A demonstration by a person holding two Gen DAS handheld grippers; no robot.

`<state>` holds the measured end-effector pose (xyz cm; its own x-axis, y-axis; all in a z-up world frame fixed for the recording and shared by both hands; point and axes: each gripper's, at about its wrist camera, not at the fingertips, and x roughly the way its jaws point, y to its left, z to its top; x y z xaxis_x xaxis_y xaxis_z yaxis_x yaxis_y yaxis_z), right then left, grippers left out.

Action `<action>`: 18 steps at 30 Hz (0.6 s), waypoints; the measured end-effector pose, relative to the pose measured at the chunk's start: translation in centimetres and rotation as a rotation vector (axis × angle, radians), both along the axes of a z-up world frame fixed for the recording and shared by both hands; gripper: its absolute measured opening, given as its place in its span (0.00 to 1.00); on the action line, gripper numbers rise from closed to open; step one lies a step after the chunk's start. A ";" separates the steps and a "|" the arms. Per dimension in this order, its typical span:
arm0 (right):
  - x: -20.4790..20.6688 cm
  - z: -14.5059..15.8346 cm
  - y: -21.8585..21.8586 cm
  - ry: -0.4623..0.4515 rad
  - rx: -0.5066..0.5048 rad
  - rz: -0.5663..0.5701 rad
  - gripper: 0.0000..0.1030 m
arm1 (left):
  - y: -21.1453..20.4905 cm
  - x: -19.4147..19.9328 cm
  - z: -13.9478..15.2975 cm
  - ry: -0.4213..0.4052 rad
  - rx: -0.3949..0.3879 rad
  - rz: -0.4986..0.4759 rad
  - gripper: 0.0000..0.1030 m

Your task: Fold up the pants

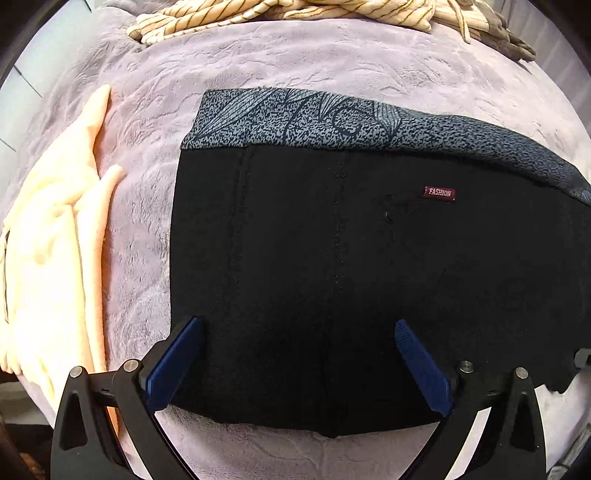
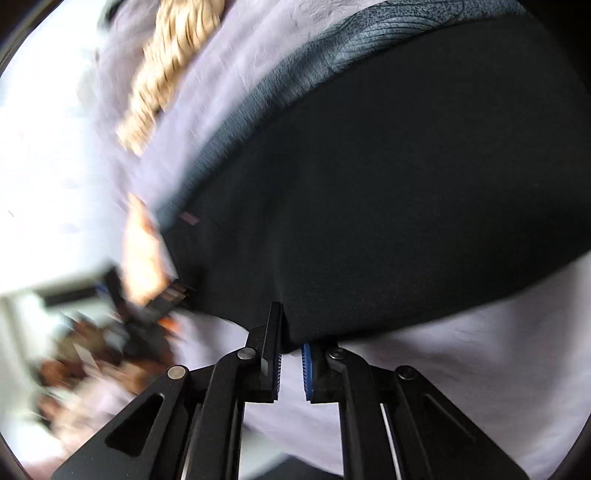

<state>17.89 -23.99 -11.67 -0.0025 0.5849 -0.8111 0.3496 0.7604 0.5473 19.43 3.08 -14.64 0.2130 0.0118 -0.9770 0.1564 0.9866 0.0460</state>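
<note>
Spread wide, the left gripper (image 1: 297, 325) hangs over the near part of the black pants (image 1: 369, 277), its two blue pads (image 1: 421, 362) standing well apart above the cloth with nothing pinched between them; whether the tips touch the fabric cannot be told. The right gripper (image 2: 291, 332) has its fingers drawn close together on the near edge of the pants (image 2: 388, 184), a fold of black cloth caught between the pads, though that view is blurred. The pants lie folded flat on a lilac plush blanket (image 1: 332, 62), patterned grey waistband (image 1: 332, 118) along the far side, and a small red label (image 1: 439, 193) just near of it. A peach cloth (image 1: 51, 240) lies to the left, and a striped cream garment (image 1: 258, 14) at the far edge.
</note>
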 end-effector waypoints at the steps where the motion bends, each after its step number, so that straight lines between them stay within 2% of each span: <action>1: -0.8 -1.0 -0.2 0.023 0.010 -0.032 0.08 | 0.1 0.0 0.1 -0.003 0.005 0.003 1.00; 3: -1.6 -0.8 -0.8 0.010 0.059 -0.104 0.08 | 0.4 -0.3 0.4 -0.004 0.007 0.011 1.00; 4: -1.7 -0.3 -0.9 0.005 0.056 -0.089 0.10 | 0.5 -0.5 0.8 -0.002 0.010 0.025 1.00; 6: -1.5 0.8 -0.9 0.026 0.014 -0.013 0.22 | 0.9 -0.7 1.9 -0.002 0.018 0.048 1.00; 8: -0.7 2.8 -0.4 0.013 -0.049 0.071 0.24 | 1.3 -0.7 3.3 -0.048 -0.016 0.053 1.00; 10: 1.1 5.4 0.0 -0.083 -0.103 0.156 0.26 | 1.5 -0.3 4.8 -0.111 -0.037 0.051 1.00; 12: 4.5 8.3 1.8 -0.192 -0.114 0.230 0.30 | 1.8 0.6 5.0 -0.128 -0.039 0.061 1.00; 13: 6.3 9.1 2.8 -0.237 -0.111 0.267 0.39 | 2.0 1.0 4.4 -0.119 -0.031 0.072 1.00; 16: 11.9 10.7 7.5 -0.349 -0.081 0.404 0.44 | 3.1 0.6 1.0 -0.033 0.017 0.098 1.00; 17: 13.8 10.8 9.7 -0.377 -0.069 0.452 0.44 | 3.7 -0.2 0.2 -0.022 -0.026 0.116 1.00; 18: 16.5 10.7 12.8 -0.412 -0.050 0.519 0.44 | 4.5 -1.0 0.0 -0.044 -0.063 0.138 1.00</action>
